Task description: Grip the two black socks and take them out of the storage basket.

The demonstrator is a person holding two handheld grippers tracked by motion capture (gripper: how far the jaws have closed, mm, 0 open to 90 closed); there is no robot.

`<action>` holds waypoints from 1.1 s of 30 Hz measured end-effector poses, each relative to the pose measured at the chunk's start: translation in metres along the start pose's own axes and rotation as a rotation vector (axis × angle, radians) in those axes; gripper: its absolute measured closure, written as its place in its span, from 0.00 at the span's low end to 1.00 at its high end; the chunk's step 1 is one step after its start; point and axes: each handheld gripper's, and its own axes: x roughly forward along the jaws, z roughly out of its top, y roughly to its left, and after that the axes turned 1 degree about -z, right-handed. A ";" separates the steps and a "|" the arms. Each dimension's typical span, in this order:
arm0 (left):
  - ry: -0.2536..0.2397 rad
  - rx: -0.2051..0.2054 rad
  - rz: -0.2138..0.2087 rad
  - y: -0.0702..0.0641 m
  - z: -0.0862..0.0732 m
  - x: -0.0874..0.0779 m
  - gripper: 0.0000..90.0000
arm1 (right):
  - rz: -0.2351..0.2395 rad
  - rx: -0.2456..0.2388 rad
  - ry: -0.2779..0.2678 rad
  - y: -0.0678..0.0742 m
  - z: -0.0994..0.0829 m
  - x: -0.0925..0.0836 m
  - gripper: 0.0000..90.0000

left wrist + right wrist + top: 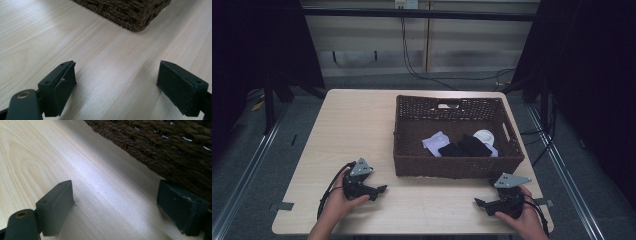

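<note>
Socks sit inside the wicker basket (pixel 457 165) in the high view: a white/pale sock (pixel 435 142) at left, a black sock (pixel 464 147) in the middle lying w/ its long axis roughly left-right across the basket floor, and a white rolled item (pixel 485 137) toward the right, touching the black one. Basket stands on the right half of the wooden table (pixel 357 125), long side running left-right. Left gripper (pixel 379 189) rests on the table near the basket's near-left corner, pointing right; right gripper (pixel 478 202) is near the near-right corner, pointing left; both held by hands at the bottom edge. My read: socks are light, soft, floppy, nothing fragile, so pinch a raised fold or the bunched middle from above, expect ends to drape. Left gripper view: jaws stand wide apart, nothing between, bare tabletop under them, a basket corner (pixel 130 12) ahead and well apart. Right gripper view: jaws likewise spread wide & empty, woven basket wall (pixel 175 152) just beside the right-hand jaw, can't tell if touching
</note>
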 end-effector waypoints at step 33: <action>0.003 0.007 0.007 0.001 0.000 -0.001 0.16 | 0.126 -0.245 0.668 0.010 0.067 -0.008 0.19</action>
